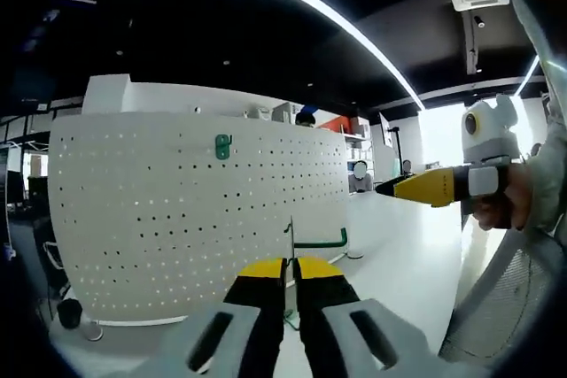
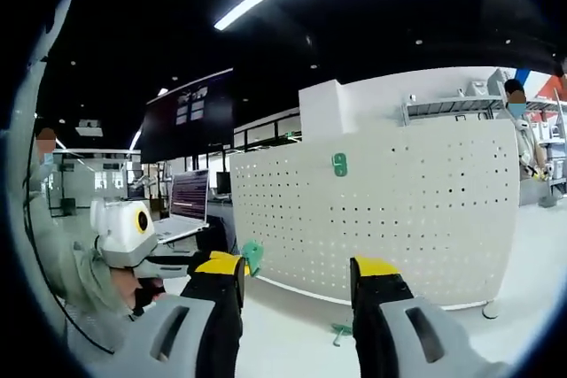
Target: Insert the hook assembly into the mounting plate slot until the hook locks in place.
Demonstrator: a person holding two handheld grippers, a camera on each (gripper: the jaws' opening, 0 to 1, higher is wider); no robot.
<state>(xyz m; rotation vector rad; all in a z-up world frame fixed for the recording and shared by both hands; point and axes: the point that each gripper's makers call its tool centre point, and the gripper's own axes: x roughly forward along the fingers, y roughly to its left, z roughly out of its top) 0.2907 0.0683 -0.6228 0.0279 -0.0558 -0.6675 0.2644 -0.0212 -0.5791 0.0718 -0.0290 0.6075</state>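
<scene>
The white perforated mounting plate [image 1: 177, 210] stands upright on a white table, with a small green hook [image 1: 222, 145] fixed high on it. My left gripper [image 1: 291, 267] is shut on a green hook assembly [image 1: 321, 243]. The assembly's thin wire stem rises between the yellow tips and its green bar points right, short of the plate. My right gripper [image 1: 430, 188] comes in from the right, held in a hand. In the right gripper view, my right gripper [image 2: 299, 267] is open with nothing between its fingers. It faces the plate [image 2: 399, 210] and the fixed hook [image 2: 339, 164]. A green piece [image 2: 252, 256] shows beside its left finger.
The white table [image 1: 399, 254] stretches right of the plate. A small green part [image 2: 341, 334] lies on the table in front of the plate. A laptop [image 2: 186, 205] sits to the left, with a dark screen above it. People stand behind the plate.
</scene>
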